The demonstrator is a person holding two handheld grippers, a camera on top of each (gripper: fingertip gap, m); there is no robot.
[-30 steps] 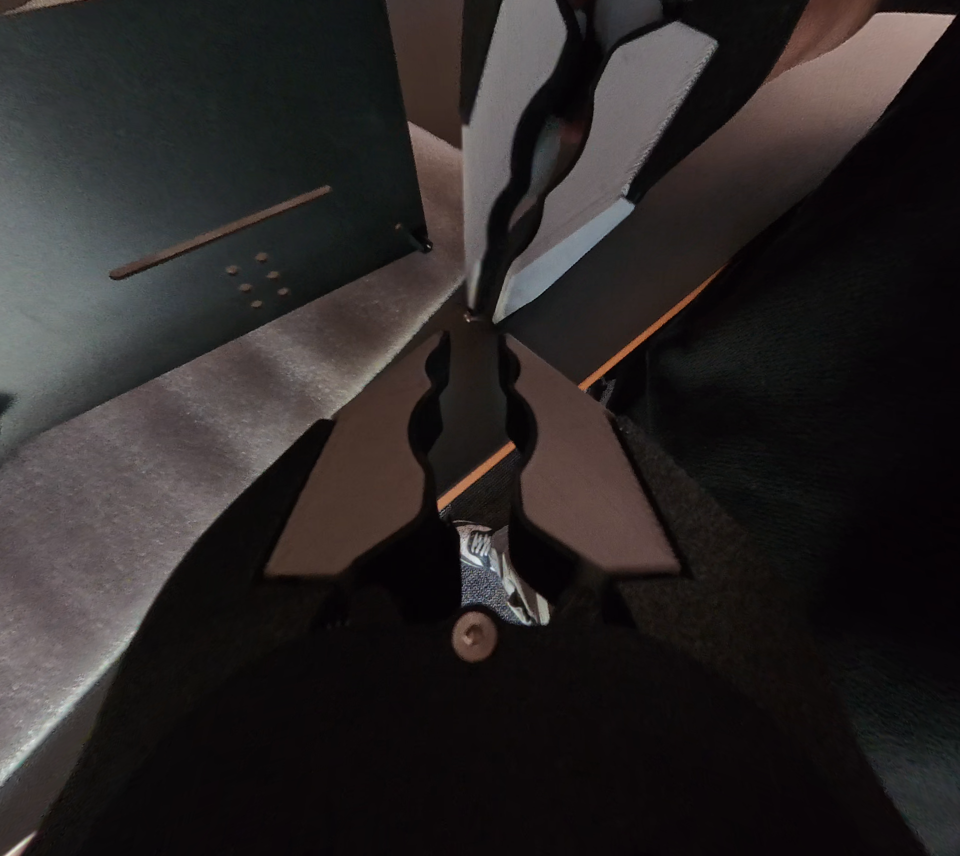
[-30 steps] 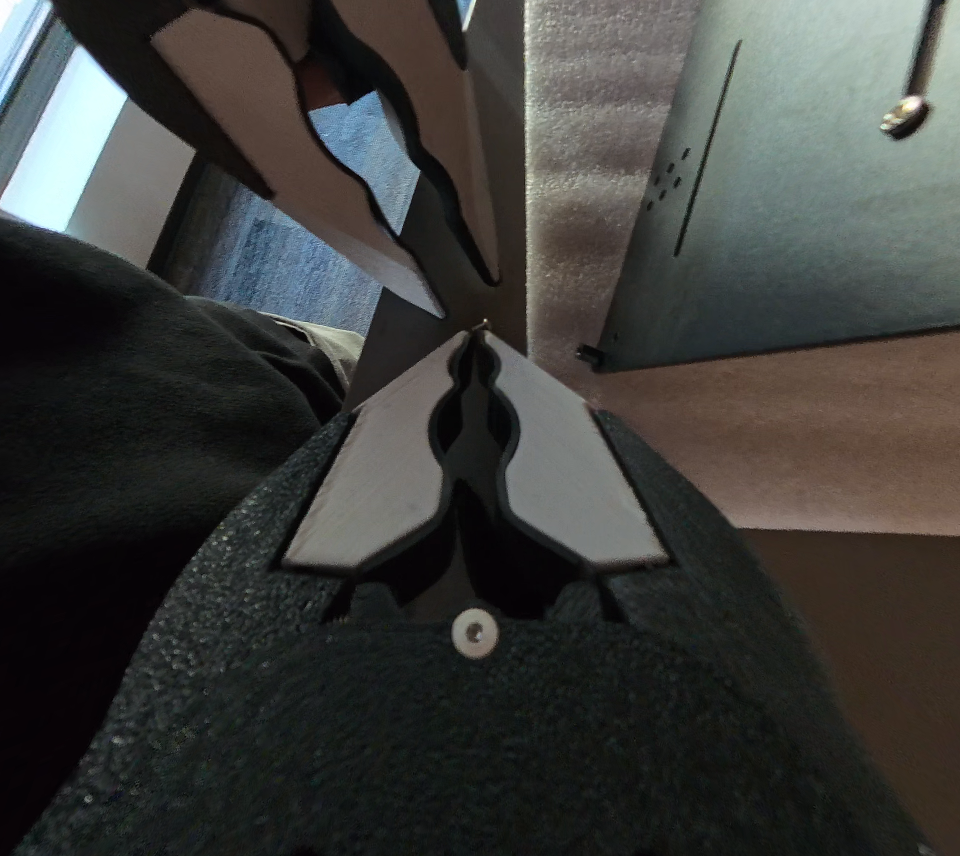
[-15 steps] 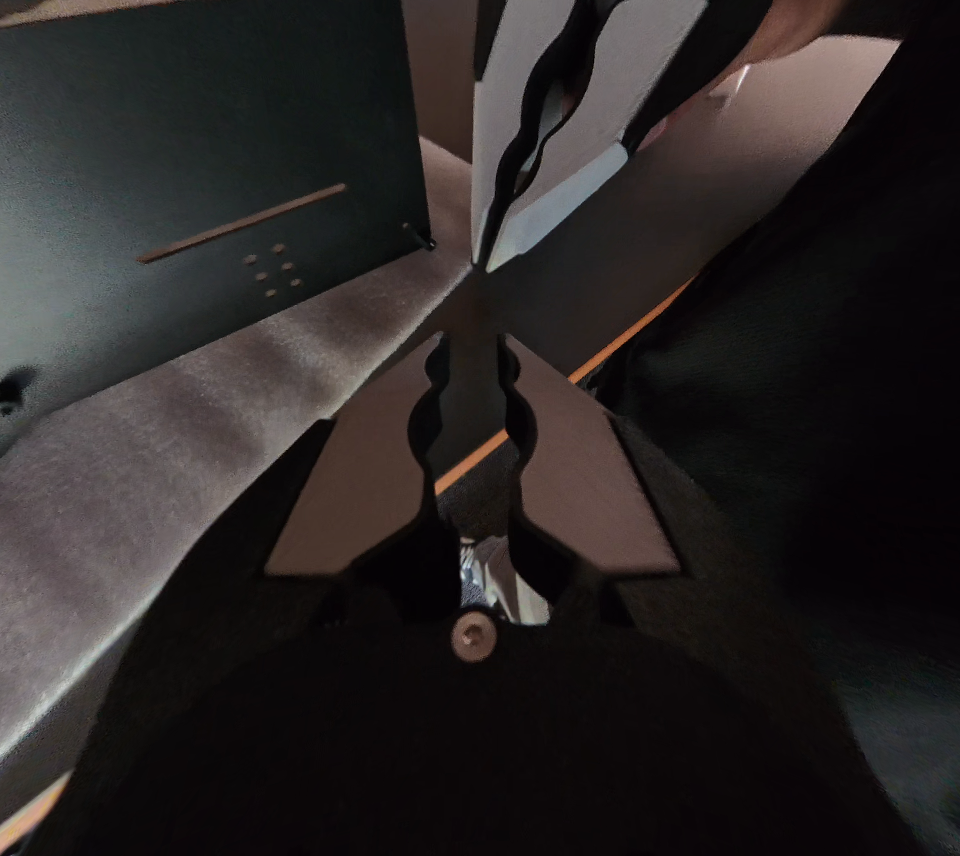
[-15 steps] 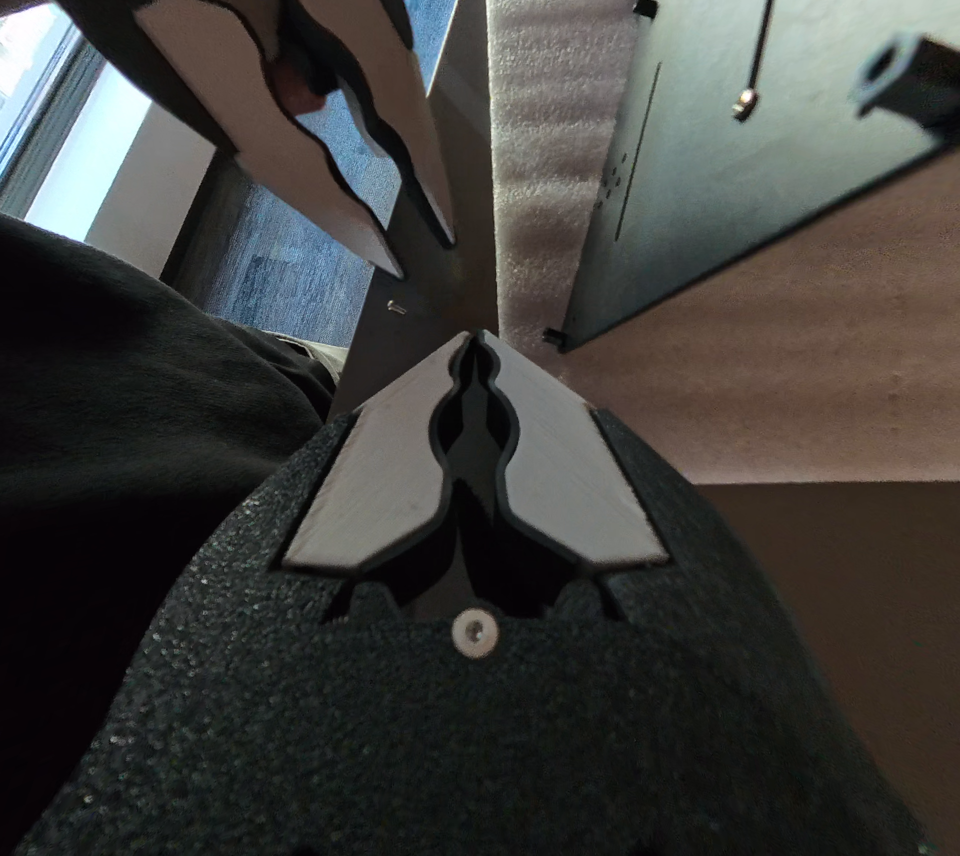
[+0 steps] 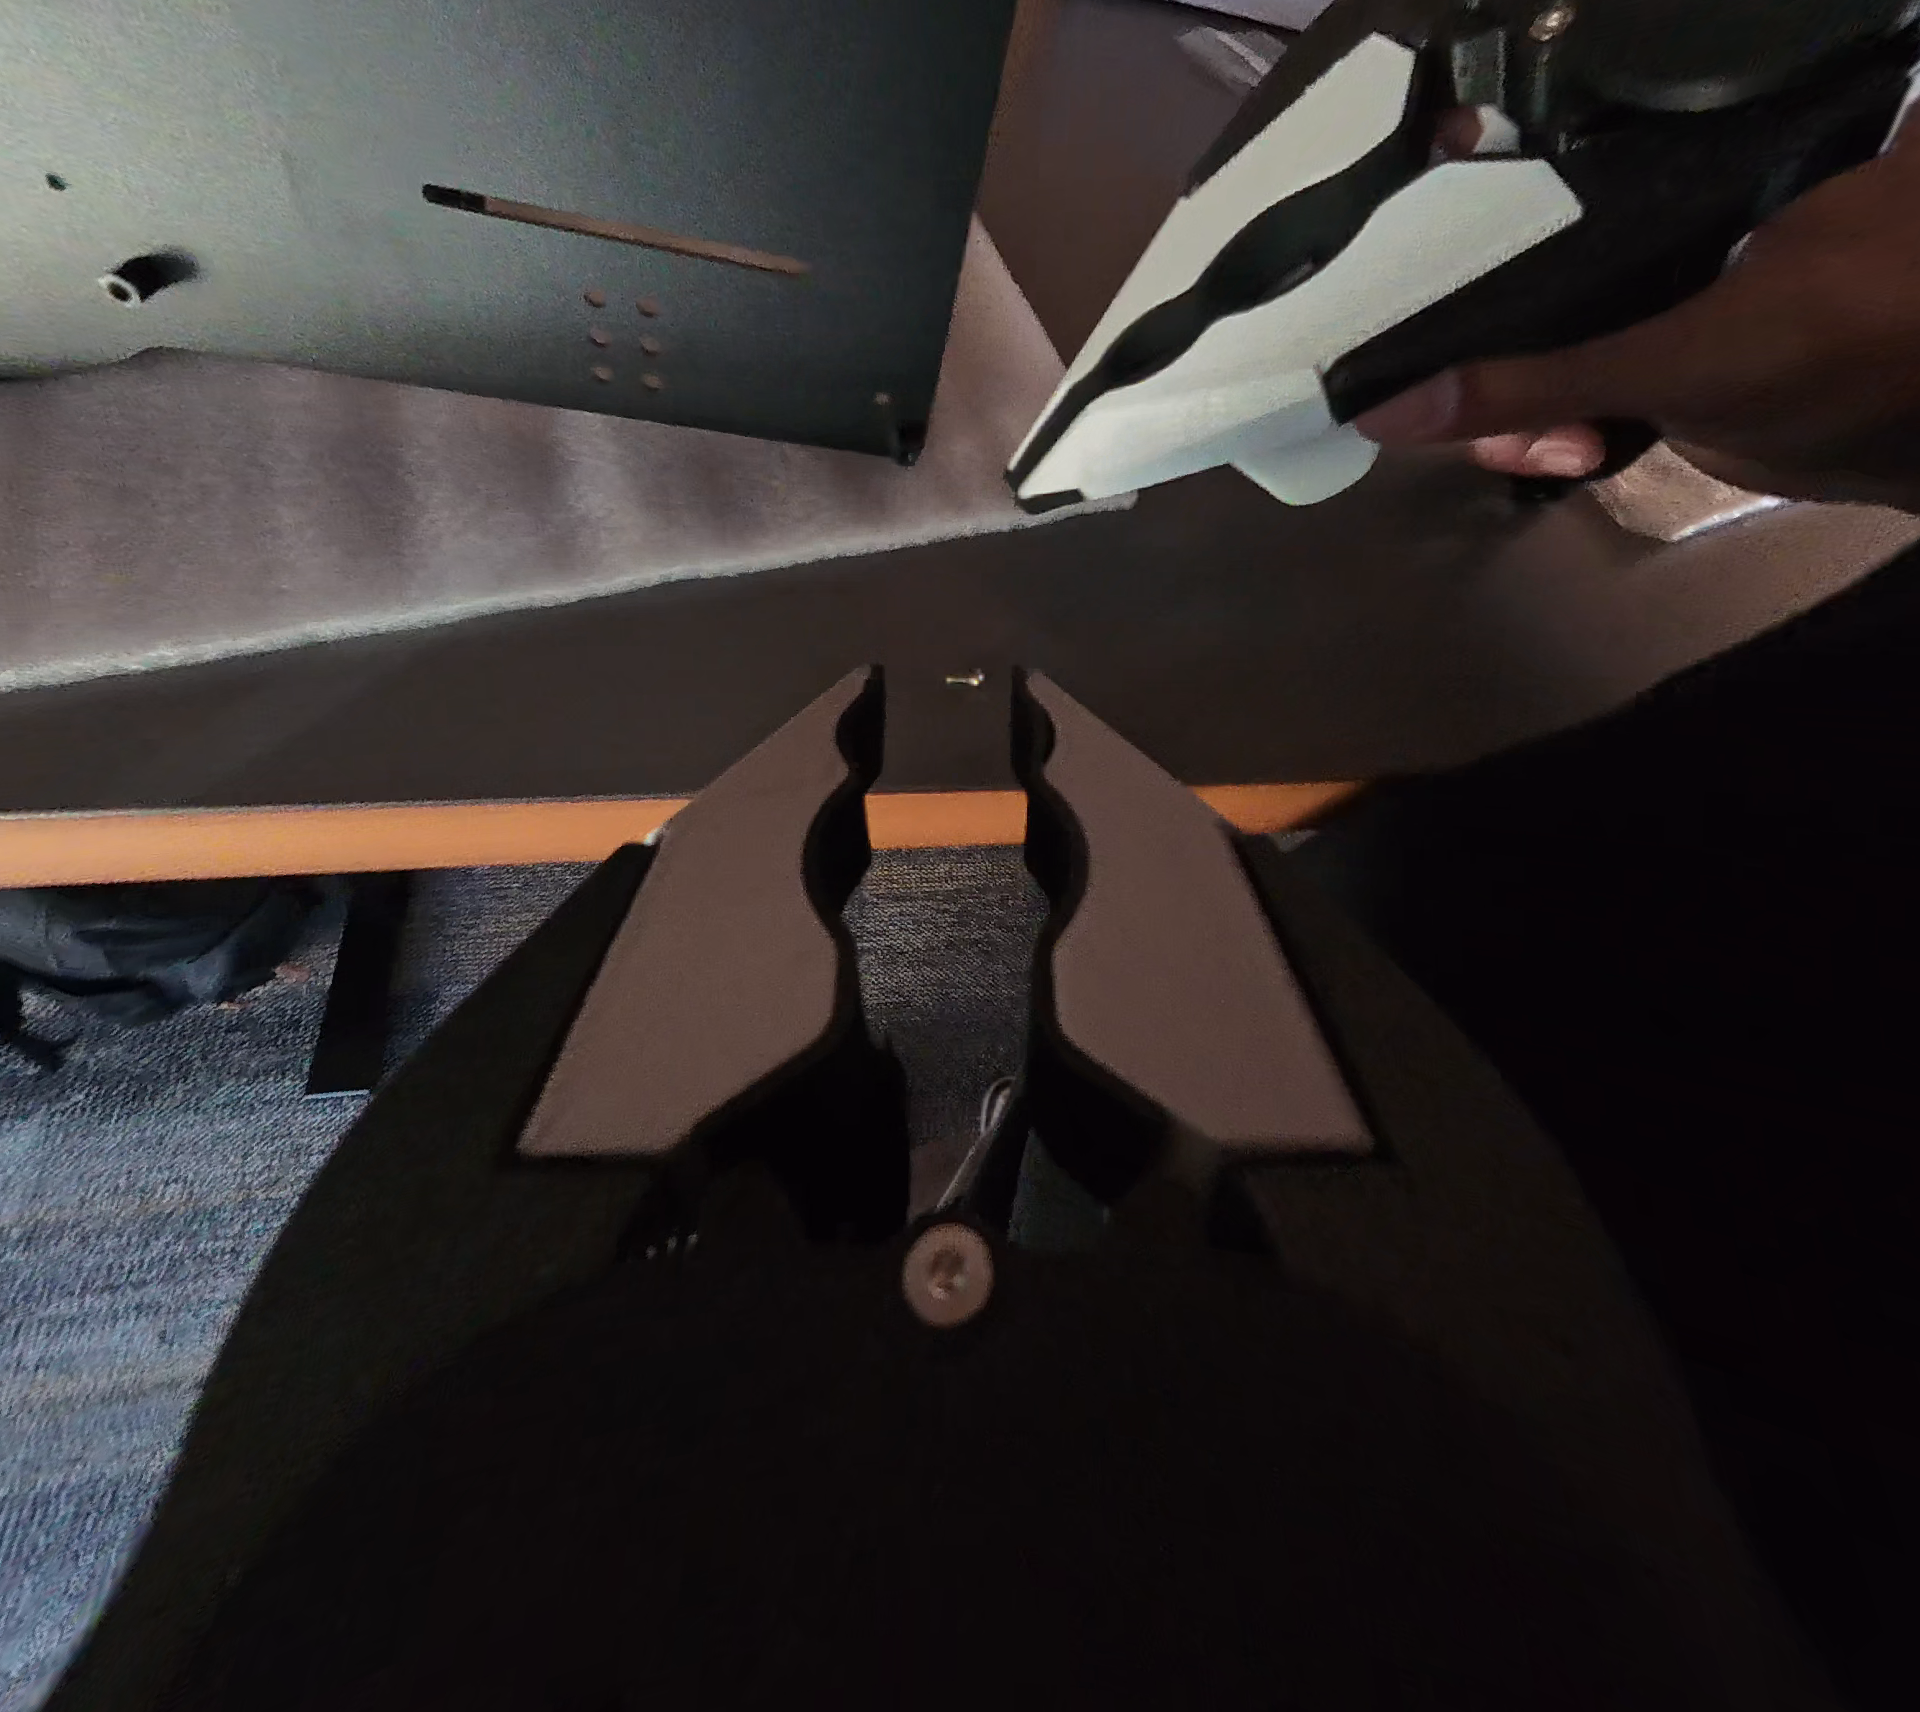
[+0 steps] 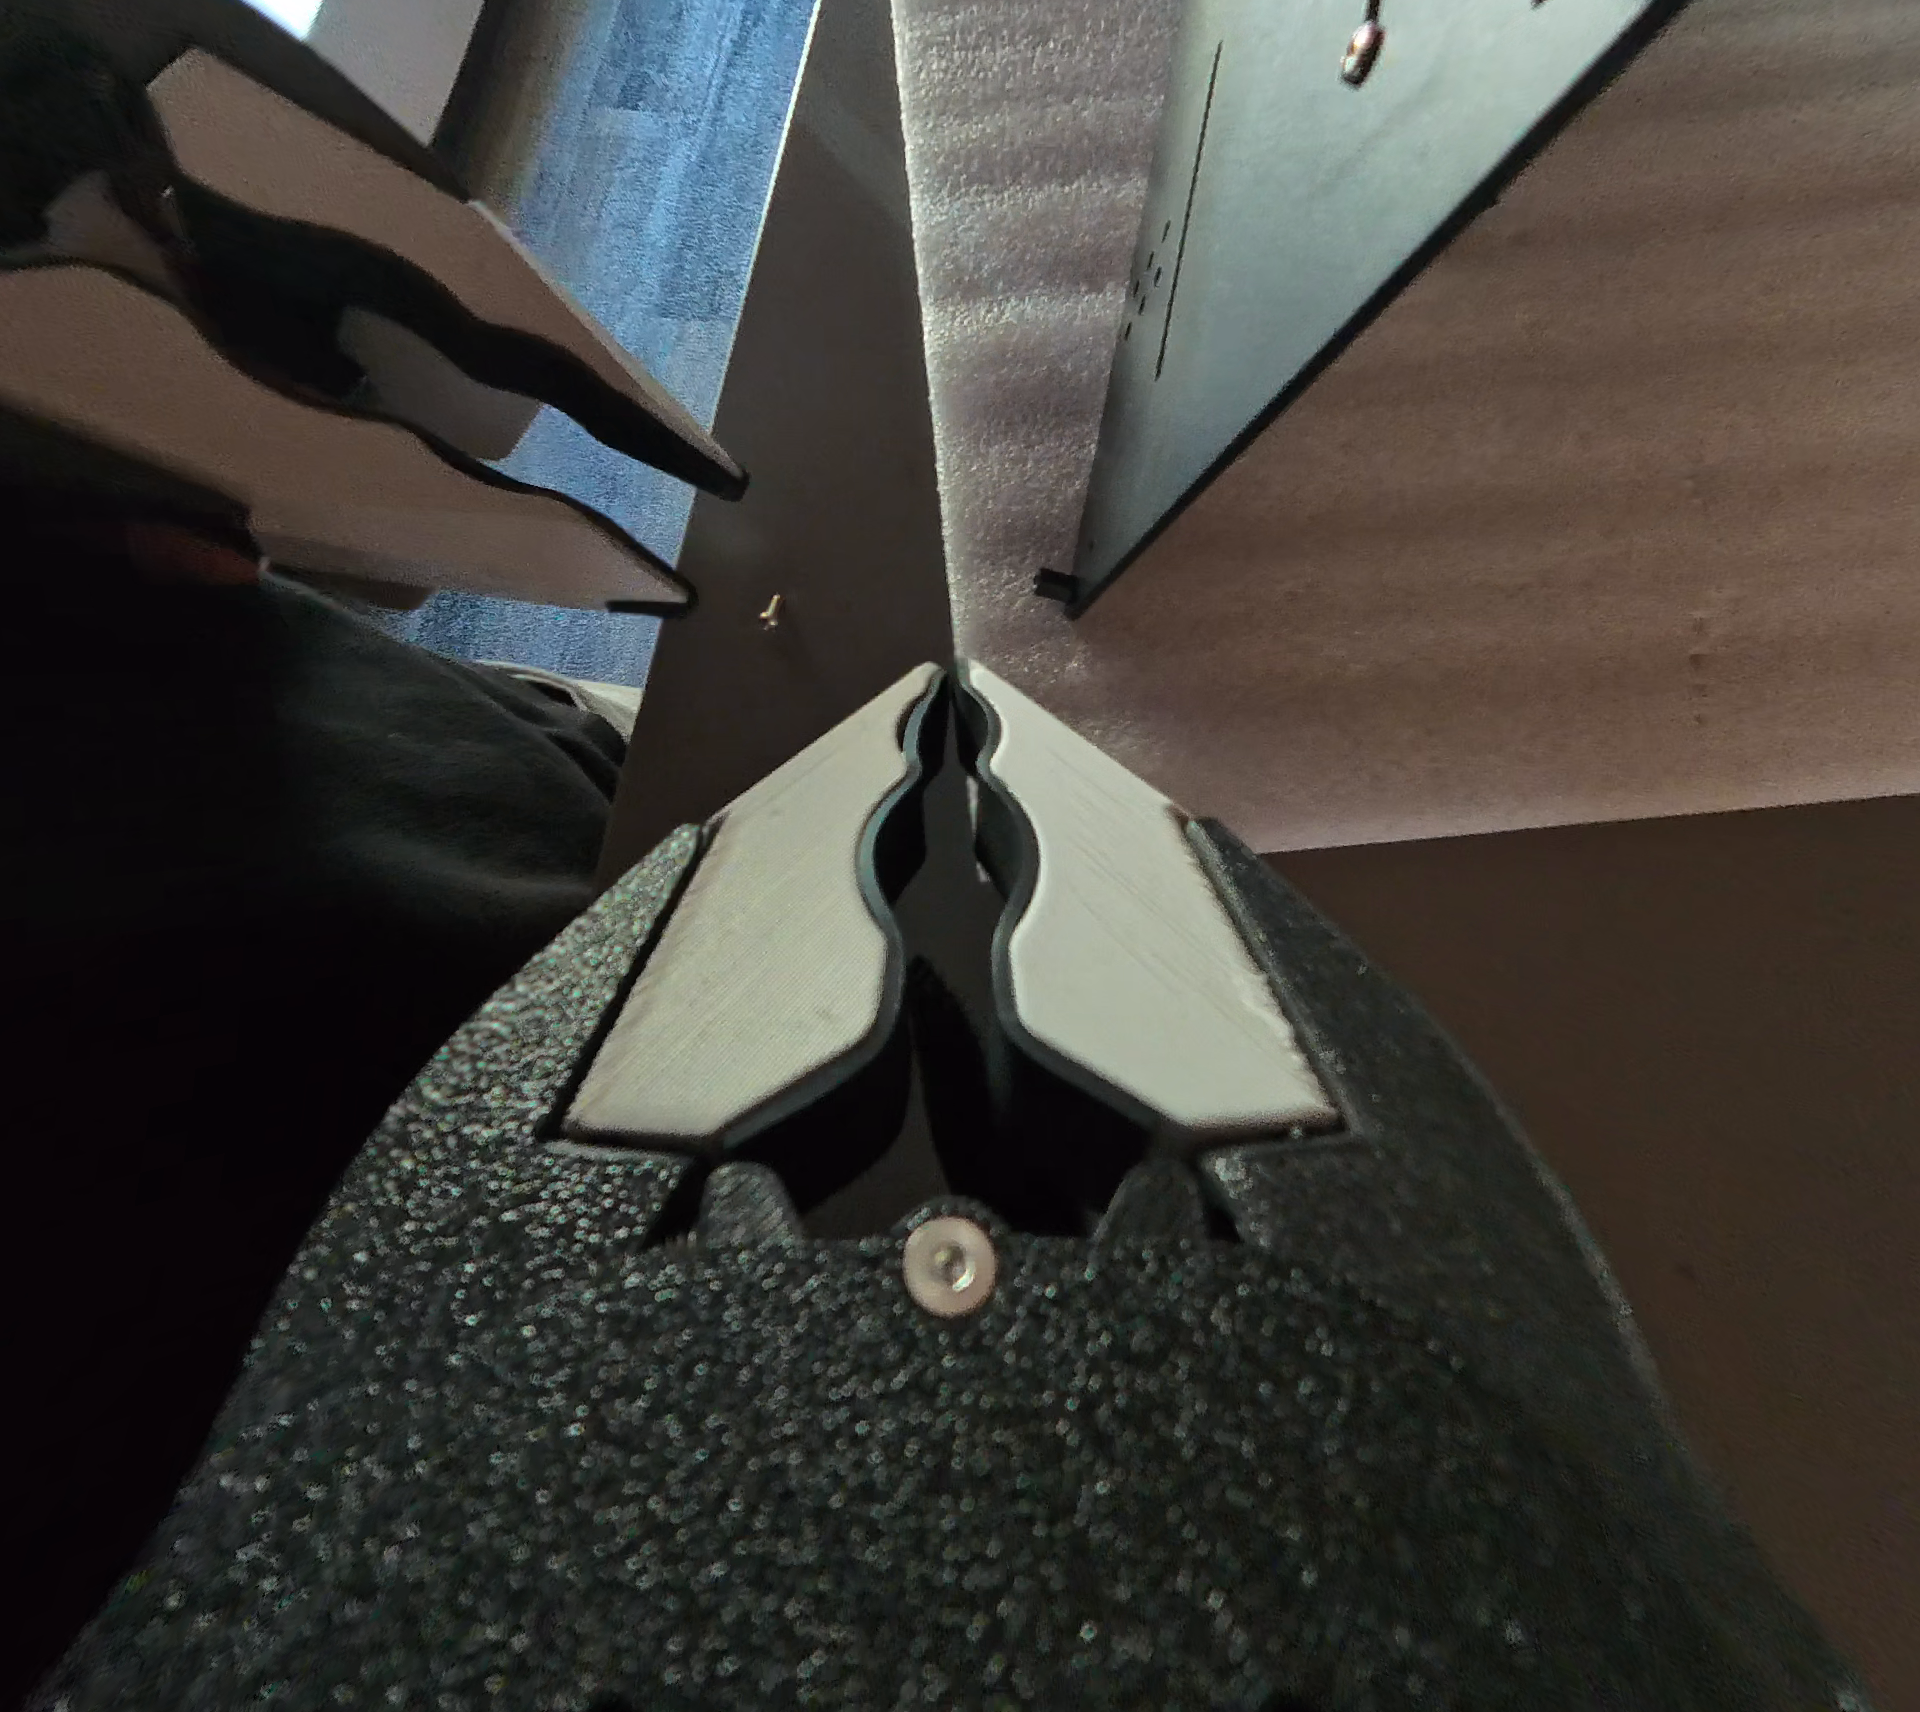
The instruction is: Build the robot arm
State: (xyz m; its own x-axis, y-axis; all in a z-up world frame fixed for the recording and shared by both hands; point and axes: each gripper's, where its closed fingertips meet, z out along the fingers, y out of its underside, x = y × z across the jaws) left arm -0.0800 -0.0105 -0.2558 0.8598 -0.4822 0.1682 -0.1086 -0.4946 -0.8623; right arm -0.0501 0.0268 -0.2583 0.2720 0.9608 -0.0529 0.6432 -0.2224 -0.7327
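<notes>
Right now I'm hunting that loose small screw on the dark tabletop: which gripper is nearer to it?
Left. The left gripper hangs open with the small screw just beyond its fingertips; the right gripper, shut, sits farther off at the foam sheet edge.

No readable text, label, brand, number or sign in either view. Dark metal panel (image 5: 499,104) bears only slots, small holes and screw; no print visible on it.

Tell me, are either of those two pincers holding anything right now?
No. The left gripper is open, with a small screw lying loose on the dark table just past its tips. The right gripper is shut on nothing, beside the foam sheet.
</notes>
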